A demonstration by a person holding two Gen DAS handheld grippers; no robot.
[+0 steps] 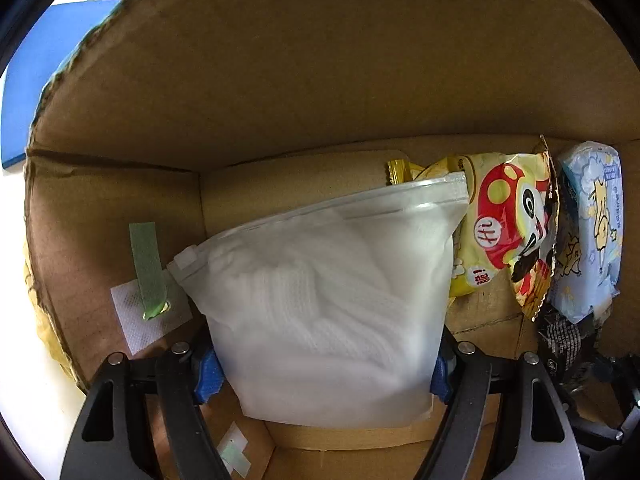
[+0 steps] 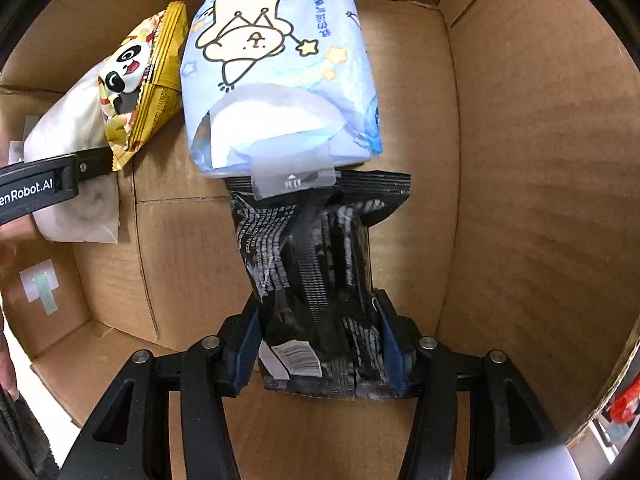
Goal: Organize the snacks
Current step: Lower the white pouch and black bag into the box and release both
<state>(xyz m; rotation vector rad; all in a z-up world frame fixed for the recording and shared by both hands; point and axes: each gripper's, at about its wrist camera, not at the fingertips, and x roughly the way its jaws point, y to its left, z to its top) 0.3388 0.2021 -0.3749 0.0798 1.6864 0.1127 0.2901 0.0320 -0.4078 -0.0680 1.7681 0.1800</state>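
Inside a cardboard box point(image 1: 280, 80), my left gripper point(image 1: 324, 376) is shut on a frosted zip bag point(image 1: 320, 304) with something white inside. To its right stand a yellow panda snack pack point(image 1: 508, 224) and a light blue cartoon pack point(image 1: 592, 232). In the right wrist view, my right gripper point(image 2: 320, 352) is shut on a black snack packet point(image 2: 316, 264), whose top touches the light blue cartoon pack point(image 2: 280, 68). The panda snack pack point(image 2: 136, 88) and the frosted zip bag point(image 2: 68, 136) lie at the left, with the left gripper's finger point(image 2: 60, 176) across them.
The box floor point(image 2: 188, 248) shows bare cardboard between the packs. The box's right wall point(image 2: 540, 200) rises close beside the black packet. Green tape point(image 1: 148, 268) sticks on the left wall. A blue sheet point(image 1: 36, 80) lies outside the box.
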